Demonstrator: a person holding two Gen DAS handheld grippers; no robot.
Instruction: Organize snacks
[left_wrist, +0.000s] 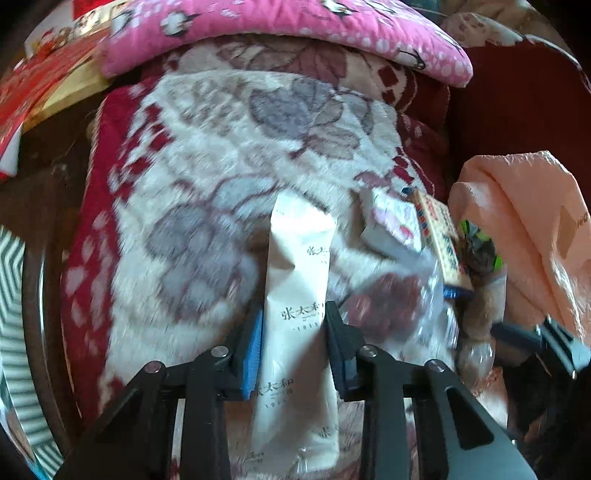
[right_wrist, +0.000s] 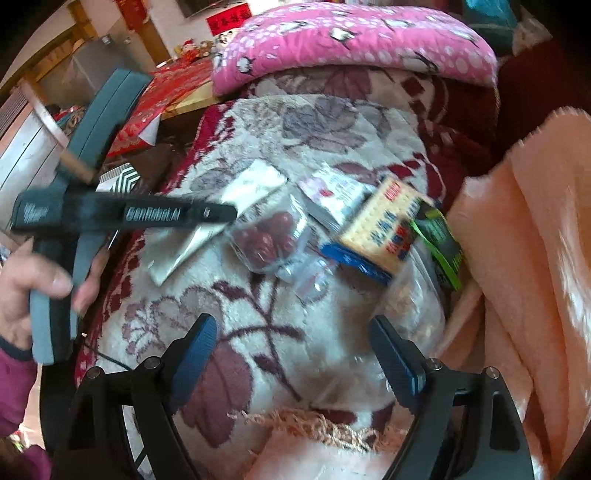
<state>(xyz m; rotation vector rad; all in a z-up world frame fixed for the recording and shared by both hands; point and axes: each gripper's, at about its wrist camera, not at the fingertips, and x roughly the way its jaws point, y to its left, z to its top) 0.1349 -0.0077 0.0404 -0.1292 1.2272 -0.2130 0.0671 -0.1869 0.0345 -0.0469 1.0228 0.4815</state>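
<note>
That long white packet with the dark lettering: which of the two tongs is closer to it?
Left. The left tongs have the long white packet between their blue pads, which press its sides. The right tongs hang open over bare blanket, apart from the packet.

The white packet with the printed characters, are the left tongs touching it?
Touching. In the left wrist view, both blue pads of the left tongs press against the sides of the white packet, with no gap visible.

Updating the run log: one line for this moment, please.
left gripper: shut on white sachet | right gripper: open, empty, above floral blanket | other snacks: untouched
</note>
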